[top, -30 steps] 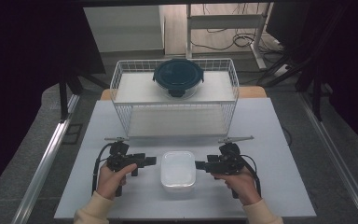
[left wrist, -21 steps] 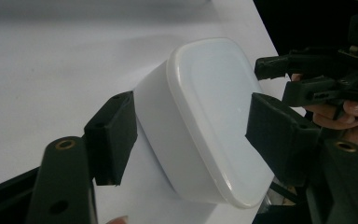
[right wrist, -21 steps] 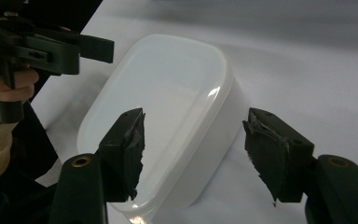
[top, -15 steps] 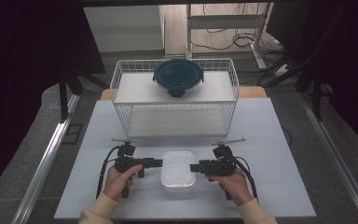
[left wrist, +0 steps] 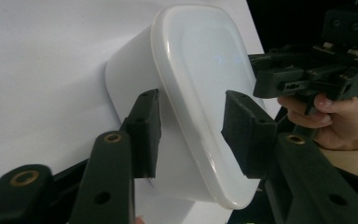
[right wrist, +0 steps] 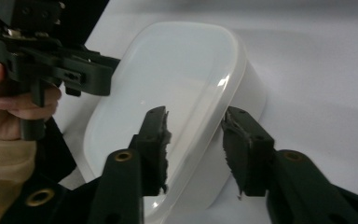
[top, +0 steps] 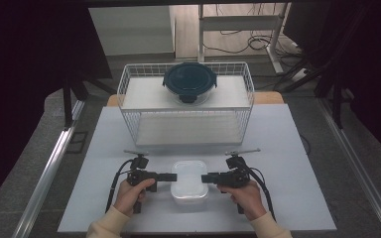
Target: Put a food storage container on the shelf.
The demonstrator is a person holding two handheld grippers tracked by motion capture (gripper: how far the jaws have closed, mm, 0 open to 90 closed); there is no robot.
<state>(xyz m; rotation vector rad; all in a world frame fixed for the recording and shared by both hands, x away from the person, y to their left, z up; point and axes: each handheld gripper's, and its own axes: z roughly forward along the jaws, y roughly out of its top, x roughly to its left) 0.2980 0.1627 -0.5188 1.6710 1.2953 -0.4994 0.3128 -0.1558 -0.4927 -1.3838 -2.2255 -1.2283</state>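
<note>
- Change since the earlier frames: both grippers have come in from the sides to the white lidded container [top: 190, 182], and both have sunk toward the tabletop [top: 297, 163]. The container and the wire basket [top: 186, 106] have not shifted.
- Wire basket: white, open at the top, standing at the far middle of the tabletop. On a white shelf inside it rests a round clear container with a dark blue lid [top: 189, 82], clip tabs around its rim. What it holds cannot be told.
- White lidded container: rectangular with rounded corners, translucent, lid seated. It stands on the near middle of the tabletop, between the two grippers. Its contents cannot be made out through the wall.
- Left gripper [left wrist: 191, 133]: its jaws have just been closing. The fingers [left wrist: 147, 130] straddle the lid's rim at the container's left end, one over the lid and one by the side wall. A gap shows on each side, so the pads do not yet press.
- Right gripper [right wrist: 196, 147]: its jaws have just been closing. The fingers [right wrist: 247, 149] straddle the rim at the right end in the same manner, roughly half open, no firm contact visible.
- Writing: no legible brand or label on either container.
</note>
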